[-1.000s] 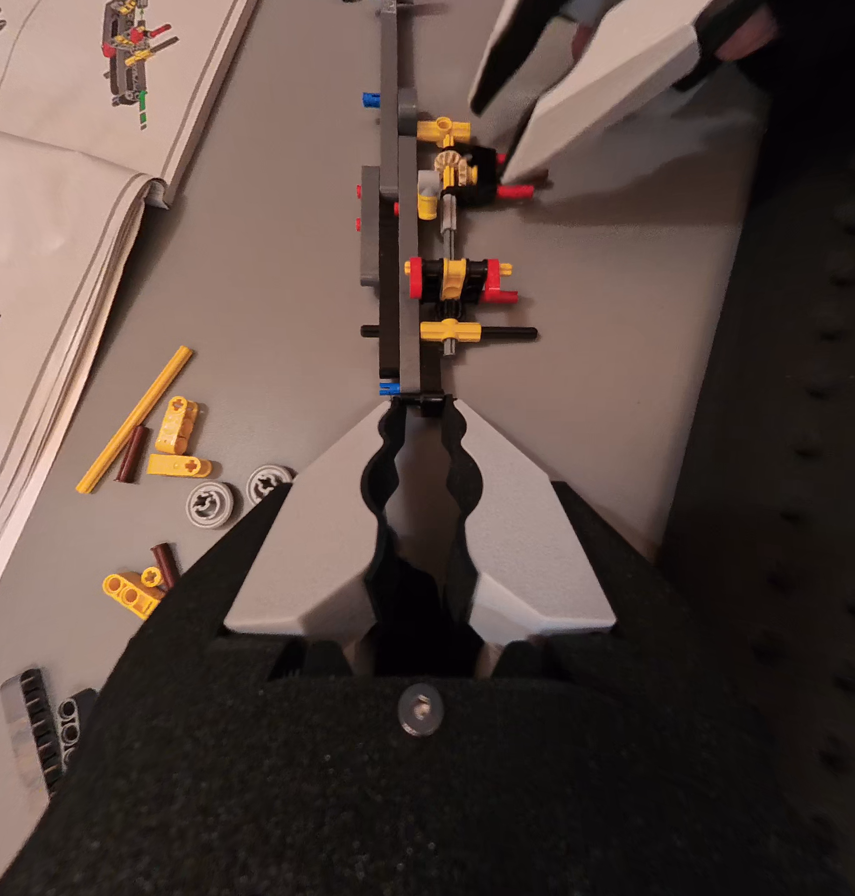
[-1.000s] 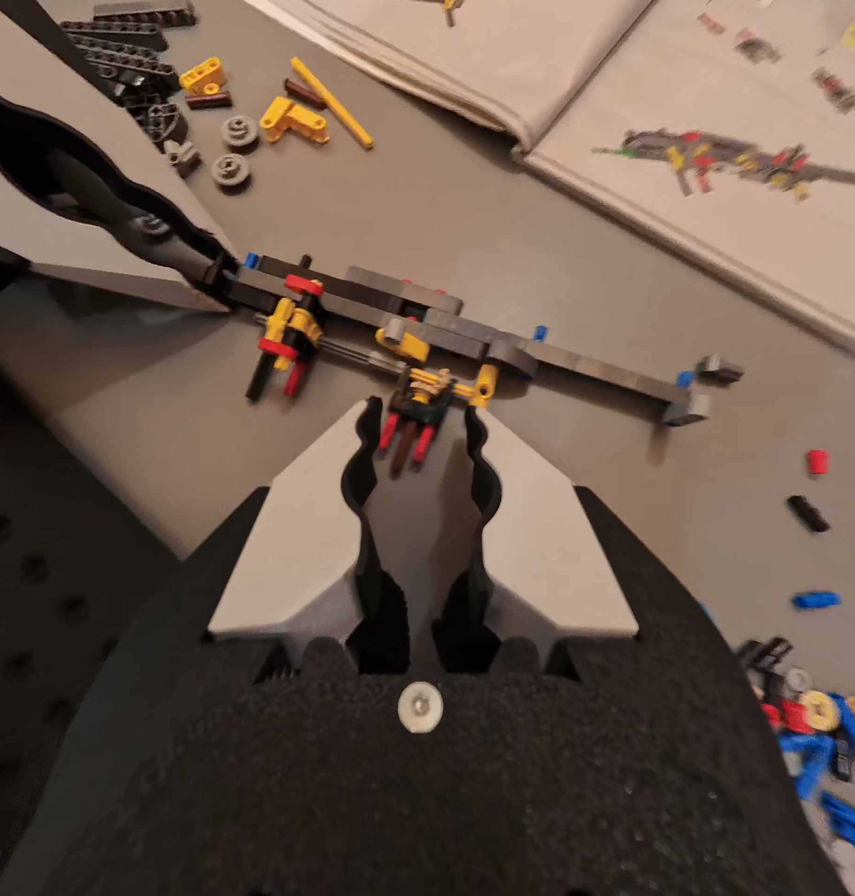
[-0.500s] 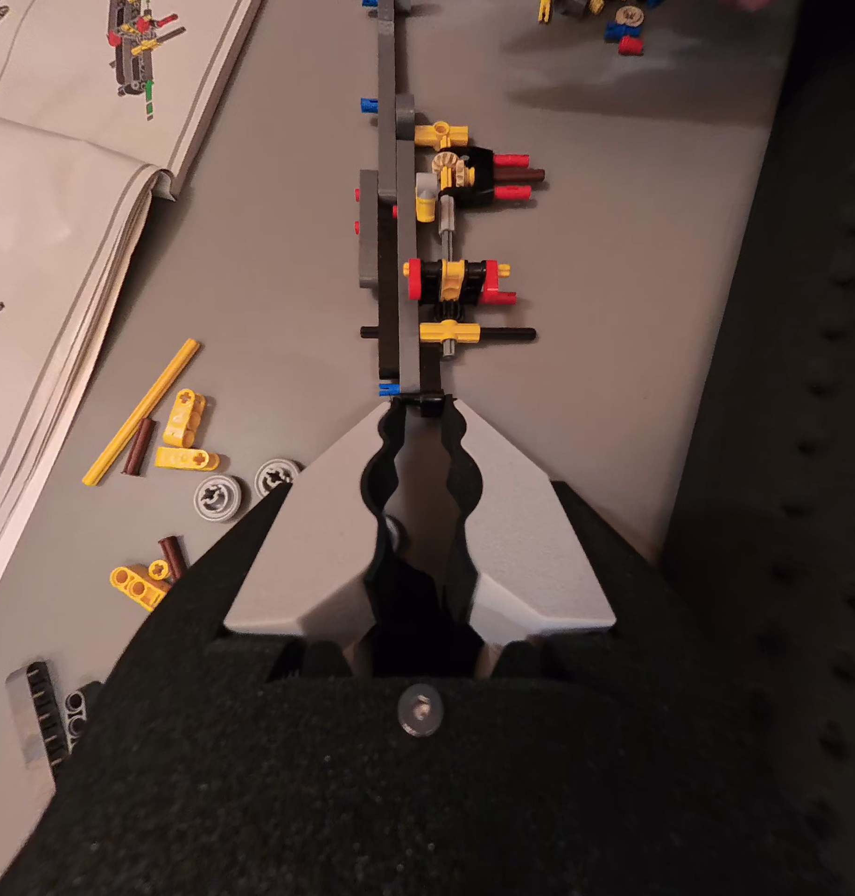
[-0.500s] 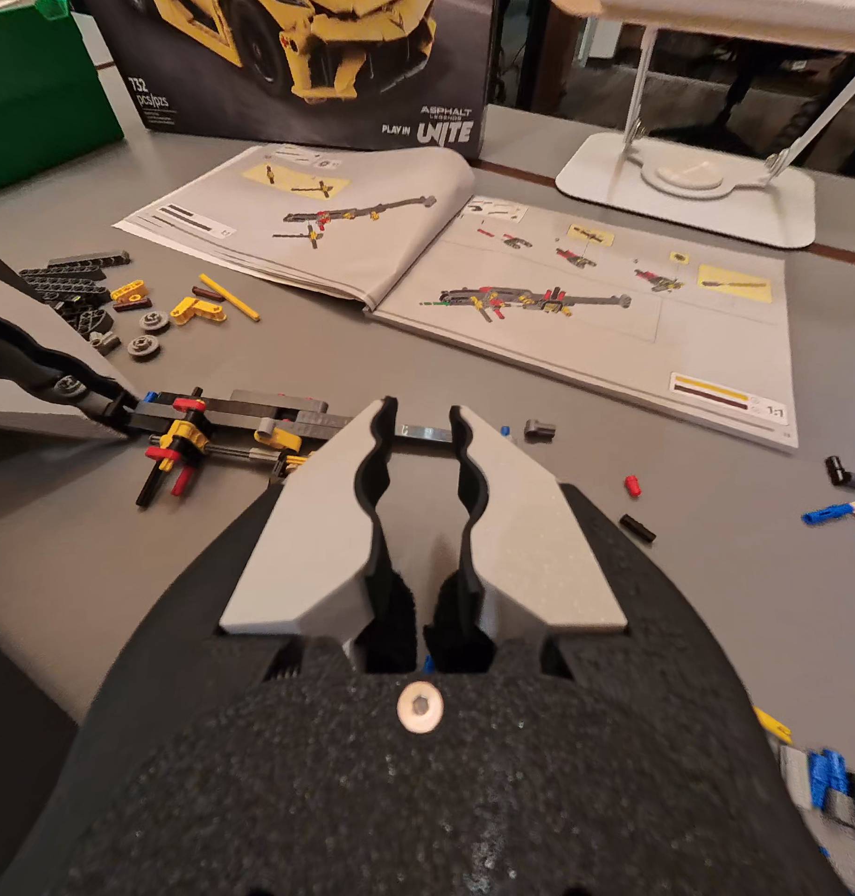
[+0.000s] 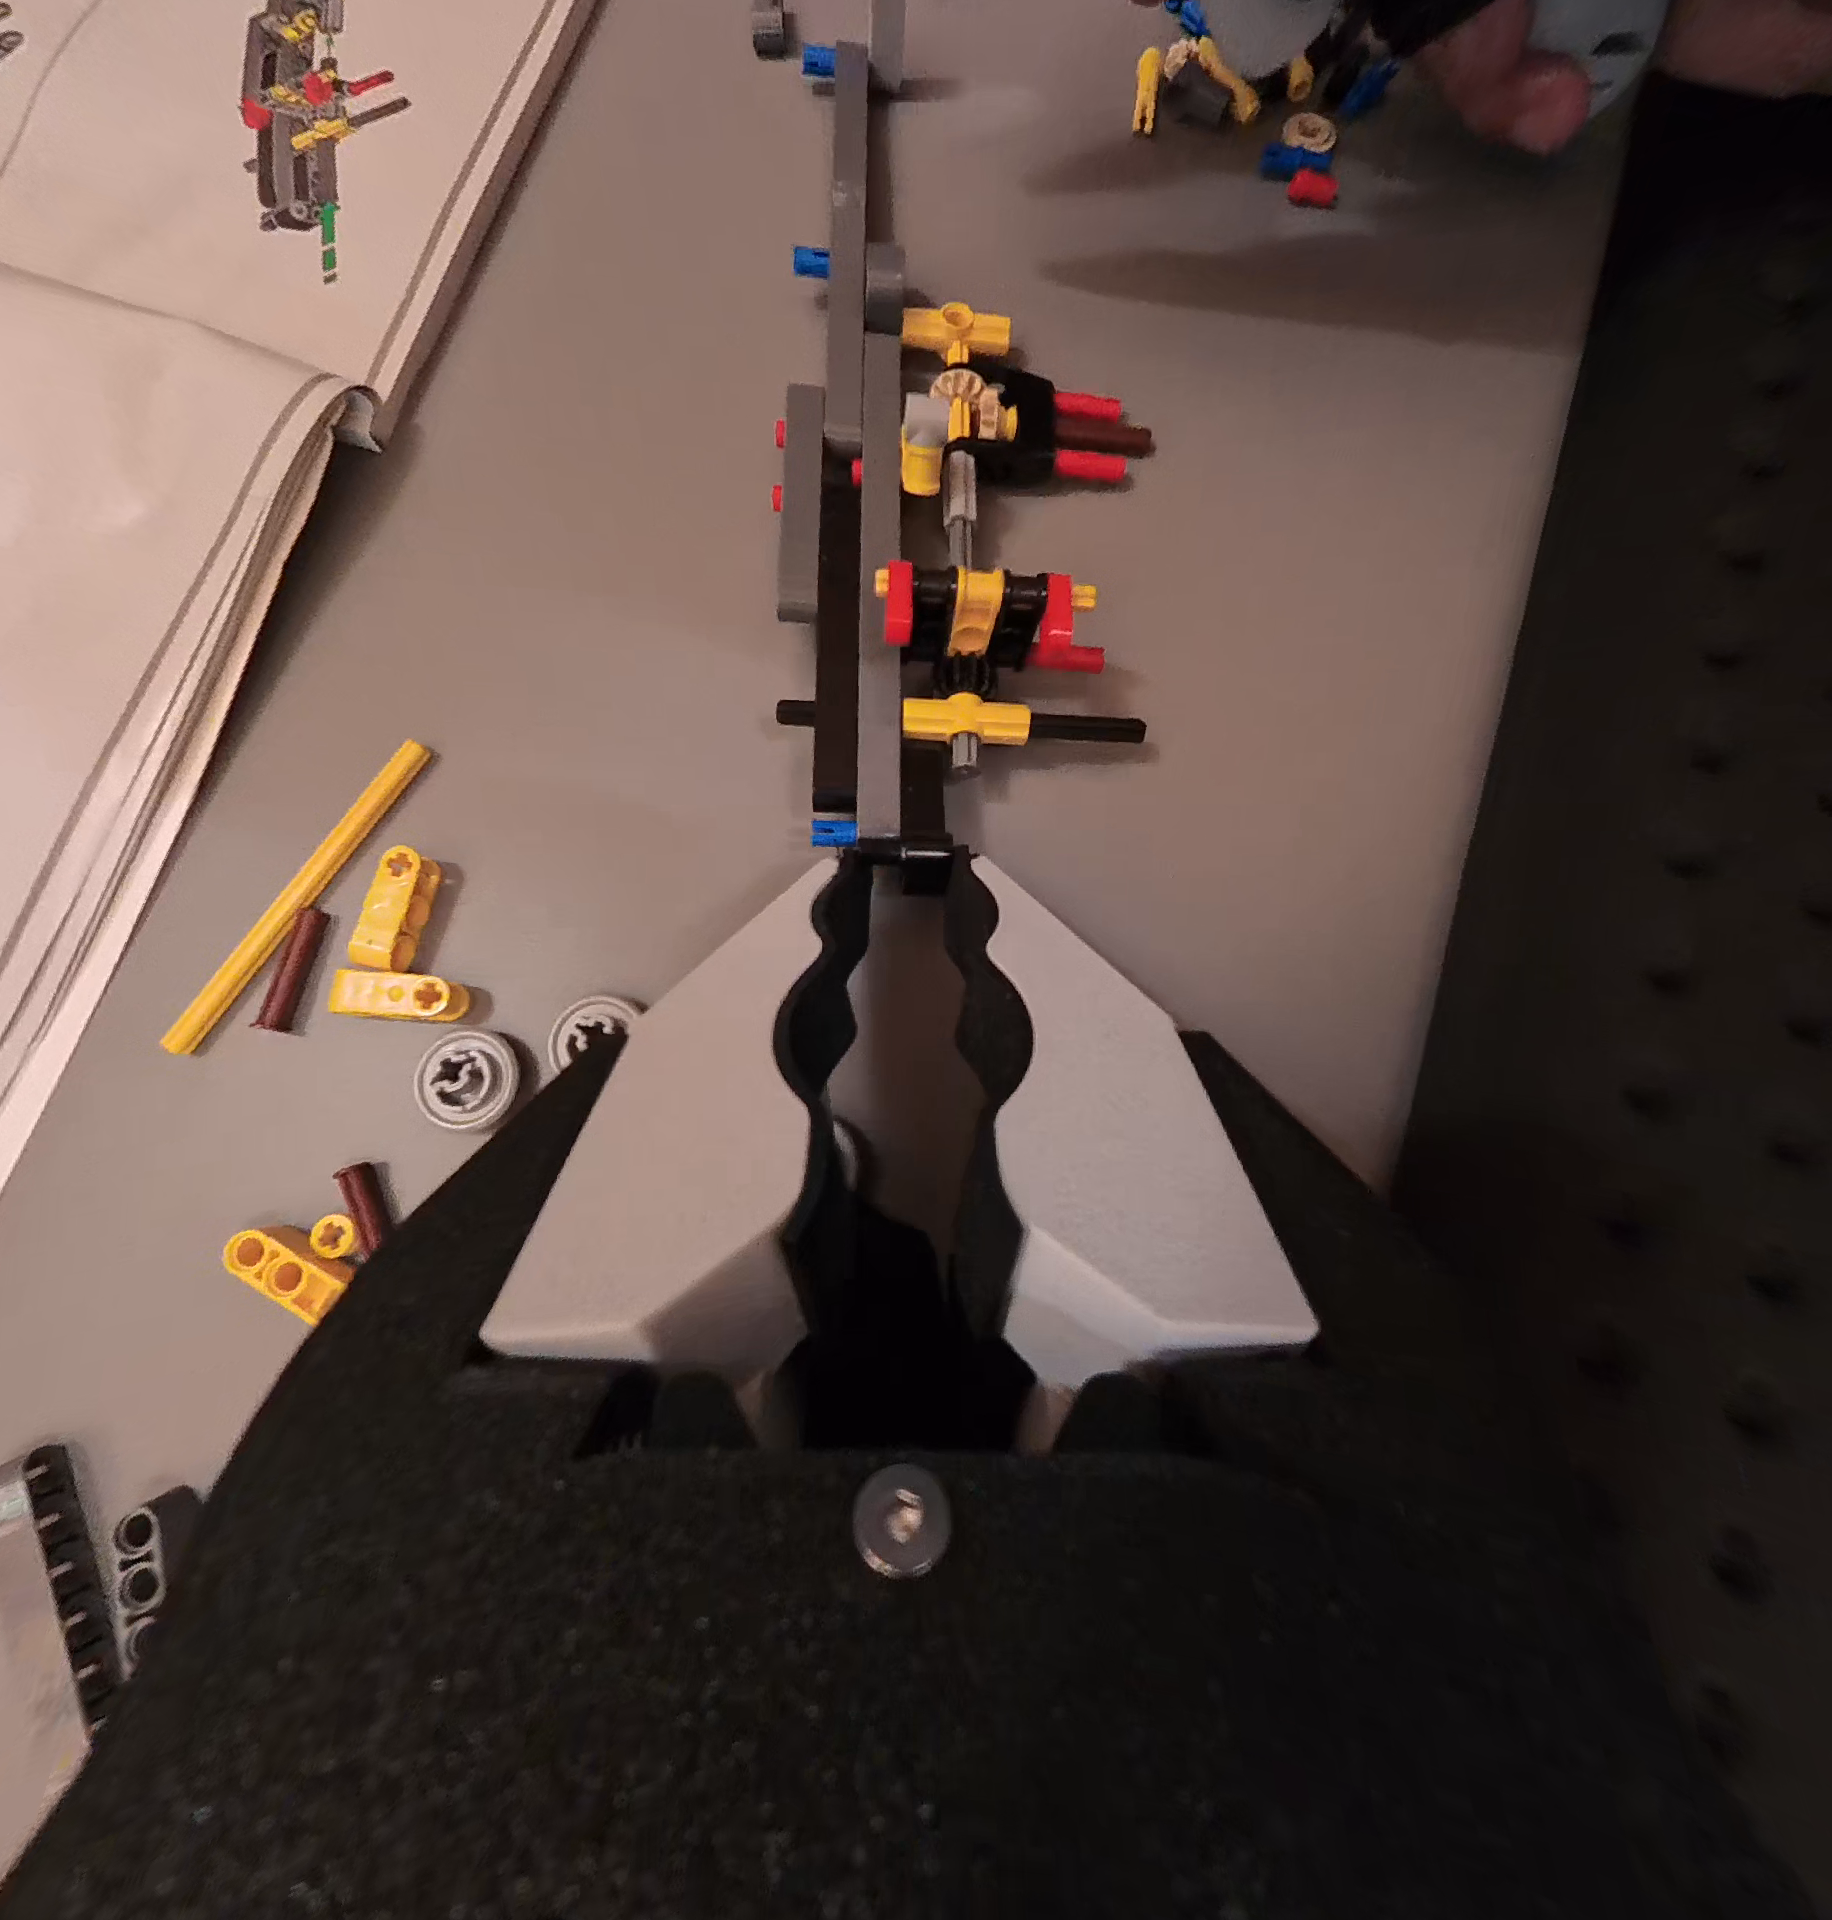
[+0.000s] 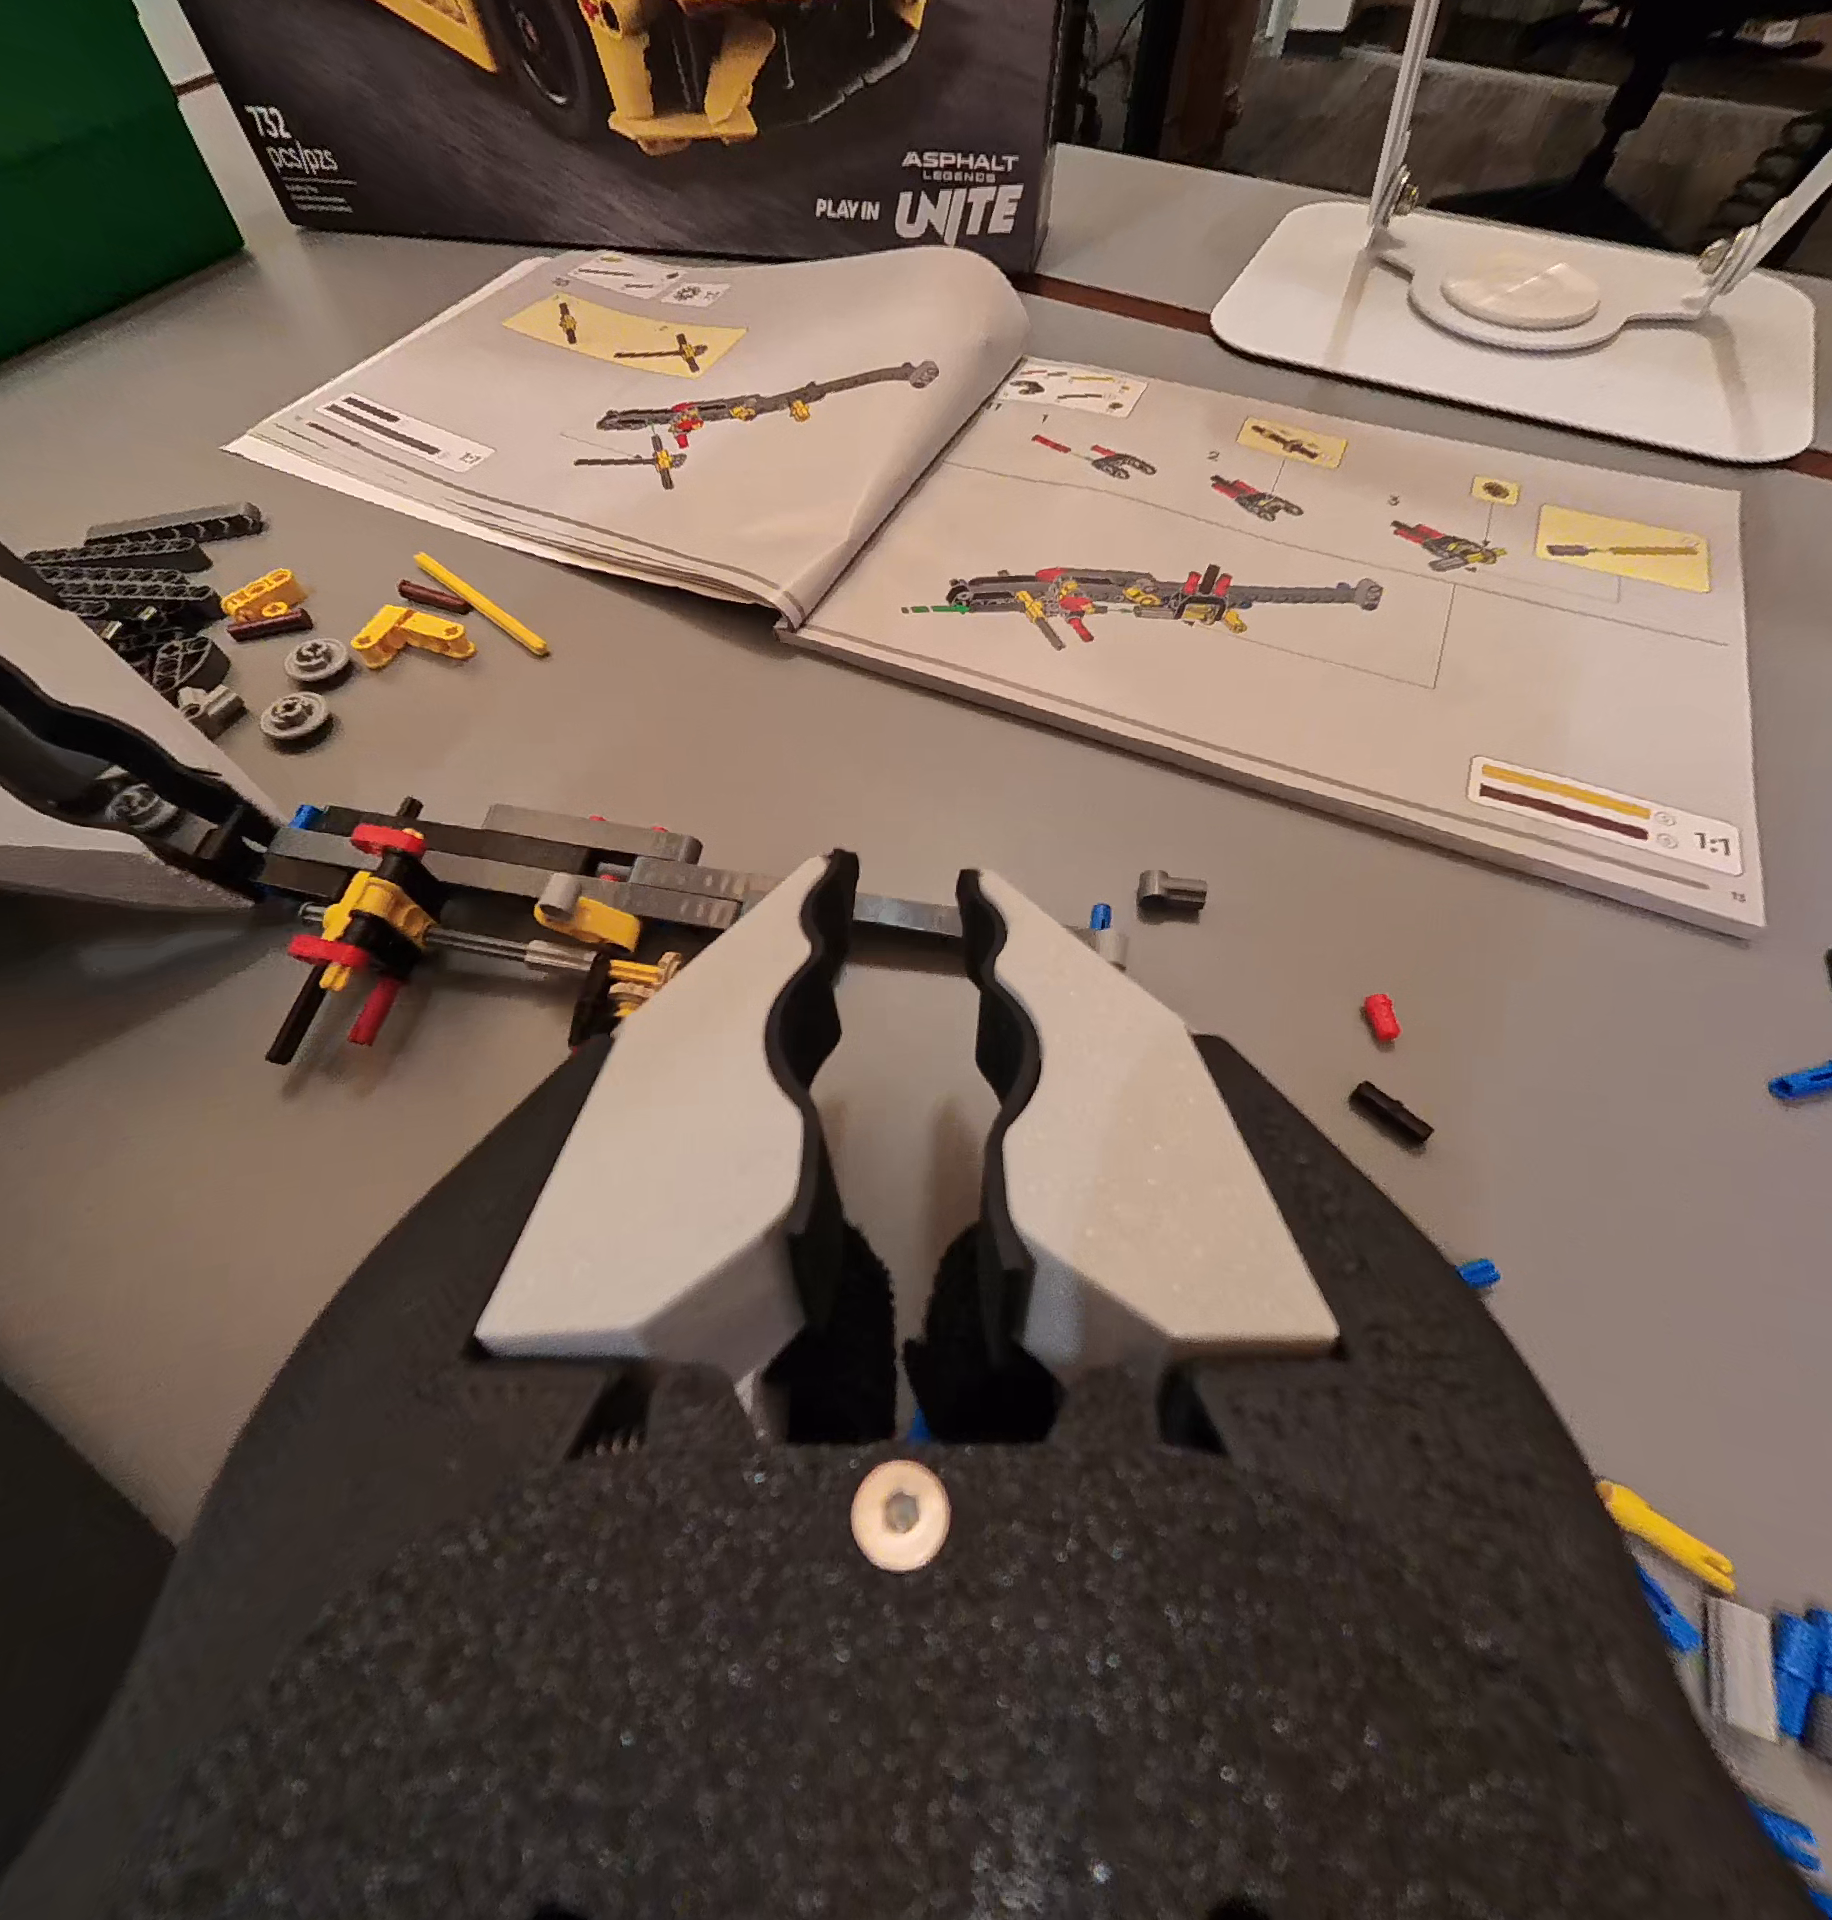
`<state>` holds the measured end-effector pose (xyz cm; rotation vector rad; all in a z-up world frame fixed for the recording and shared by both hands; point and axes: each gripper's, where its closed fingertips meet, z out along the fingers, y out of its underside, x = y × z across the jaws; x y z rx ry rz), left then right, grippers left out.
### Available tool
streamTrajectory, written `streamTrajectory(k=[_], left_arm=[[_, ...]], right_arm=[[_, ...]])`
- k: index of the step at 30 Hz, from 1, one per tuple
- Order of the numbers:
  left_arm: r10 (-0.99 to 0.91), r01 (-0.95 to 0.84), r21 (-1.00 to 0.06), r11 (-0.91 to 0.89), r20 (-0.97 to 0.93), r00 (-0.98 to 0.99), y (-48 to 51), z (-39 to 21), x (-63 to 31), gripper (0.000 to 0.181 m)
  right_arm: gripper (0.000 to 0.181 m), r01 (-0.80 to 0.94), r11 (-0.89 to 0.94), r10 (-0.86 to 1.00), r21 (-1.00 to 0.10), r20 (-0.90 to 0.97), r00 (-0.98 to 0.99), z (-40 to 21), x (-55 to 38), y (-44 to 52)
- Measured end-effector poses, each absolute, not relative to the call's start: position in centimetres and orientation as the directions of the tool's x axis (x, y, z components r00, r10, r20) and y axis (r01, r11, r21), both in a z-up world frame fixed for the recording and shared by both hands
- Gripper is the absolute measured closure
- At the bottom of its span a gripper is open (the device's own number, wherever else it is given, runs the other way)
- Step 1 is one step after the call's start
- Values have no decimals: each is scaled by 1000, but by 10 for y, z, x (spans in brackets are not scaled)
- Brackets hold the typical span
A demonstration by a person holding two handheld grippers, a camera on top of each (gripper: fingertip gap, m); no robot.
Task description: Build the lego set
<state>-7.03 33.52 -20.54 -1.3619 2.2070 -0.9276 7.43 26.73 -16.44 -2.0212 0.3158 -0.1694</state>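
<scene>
The long grey and black lego beam assembly (image 5: 876, 582) with yellow, red and black connectors lies flat on the grey table. My left gripper (image 5: 901, 868) is shut on its near black end. In the right wrist view the assembly (image 6: 538, 862) lies across the left, with the left gripper (image 6: 237, 831) clamped on its left end. My right gripper (image 6: 907, 878) is open and empty. It hovers above the table in front of the assembly's thin grey end, apart from it.
The open instruction booklet (image 6: 1203, 623) lies behind the assembly, with the set's box (image 6: 631, 104) and a white stand base (image 6: 1514, 332) beyond. Loose yellow and grey pieces (image 5: 392, 935) lie left of my left gripper. Small pins (image 6: 1390, 1018) and a blue-grey pile (image 6: 1774, 1662) lie right. The table's edge (image 5: 1463, 831) runs close by. Left tips to right tips: about 15 cm.
My right gripper has pulled back from the assembly's gear block, risen and tilted up toward the booklet, open throughout. My left gripper has stayed clamped on the assembly's end.
</scene>
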Motion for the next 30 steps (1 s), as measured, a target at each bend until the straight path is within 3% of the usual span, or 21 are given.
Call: streamTrajectory(k=[6,12,25,30], left_arm=[[-891,-639,-714,288,44,-451,334,-203,-71,169],[-890,-673,-728,129,215,-403,336,-196,-71,169],[-863,-697,-717,14,343,-371,338,-191,-75,170],[-864,-692,-721,28,330,-379,335,-191,-75,170]], right_arm=[[162,-150,-470,-261,-870,-25,965,-173,68,269],[161,-111,-587,-130,-802,-42,991,-194,42,273],[163,-78,-601,-64,-796,-49,997,-196,28,274],[177,-35,-598,-63,-801,3,998,-195,28,274]])
